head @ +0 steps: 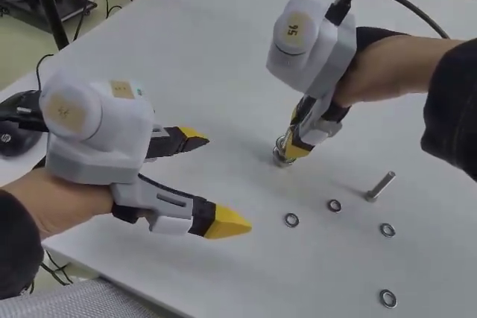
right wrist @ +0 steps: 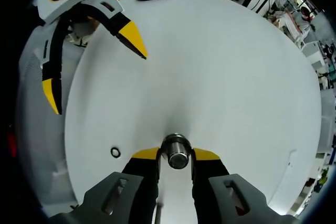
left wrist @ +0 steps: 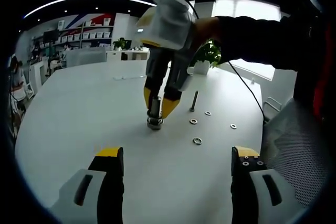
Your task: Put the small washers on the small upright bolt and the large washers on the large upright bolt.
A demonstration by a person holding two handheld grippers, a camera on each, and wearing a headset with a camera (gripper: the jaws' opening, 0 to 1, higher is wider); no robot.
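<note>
The right gripper (head: 287,153) clasps the large bolt (right wrist: 177,155), blocking its top. Bare table (head: 223,50) lies beyond. Loose washers (head: 291,220) lie scattered near the small bolt (head: 380,186).

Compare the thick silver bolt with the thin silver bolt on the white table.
The thick silver metal bolt is far wider than the thin silver metal bolt. The thick one sits gripped between the fingers of the right gripper; the thin one stands free, touched by nothing. Both are shiny metal and stand upright on the white table.
</note>
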